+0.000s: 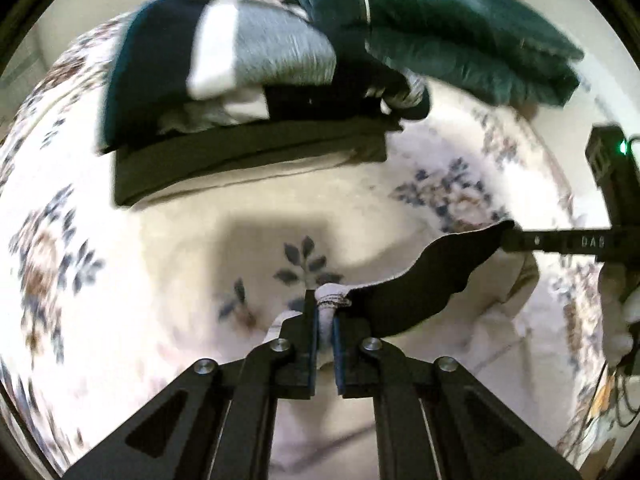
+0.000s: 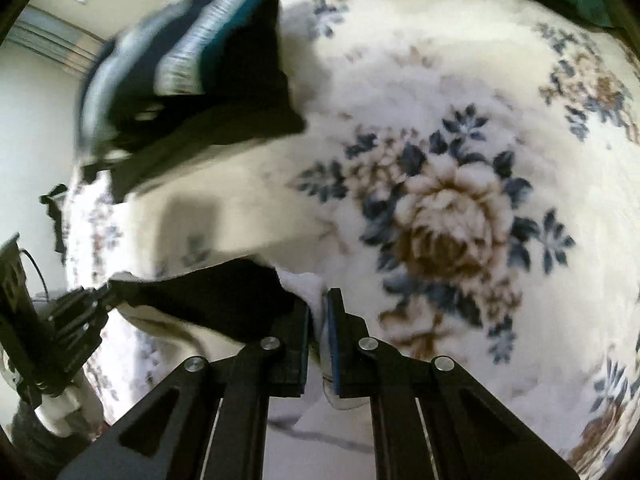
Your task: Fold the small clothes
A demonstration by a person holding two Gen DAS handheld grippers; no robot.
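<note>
Cream bedding point(image 1: 120, 280) printed with blue and brown flowers fills both views, soft and rumpled, with a pale wall showing at the left edge of the right wrist view. At the far side of the bed sits a stack of folded clothes point(image 1: 224, 80) in dark blue, grey and white with black pieces beneath; the same stack point(image 2: 192, 80) appears blurred at the upper left of the right wrist view. Just beside it, touching its right end, lies a dark green folded garment point(image 1: 460, 32).

Between the two tools hangs a small garment point(image 1: 420, 280), black along its stretched edge and pale where it is gripped. The left gripper point(image 1: 326, 316) has its jaws pressed together on a bunched pale corner of this cloth. The right gripper point(image 2: 318, 320) likewise pinches pale fabric at the other end, its jaws nearly closed on it, with the black part of the garment point(image 2: 224, 296) running off to the left toward the other tool. The garment is lifted off the bedding and sags between the two grips. A white-gloved hand point(image 1: 618, 320) holds the right tool at the edge of the left wrist view.
</note>
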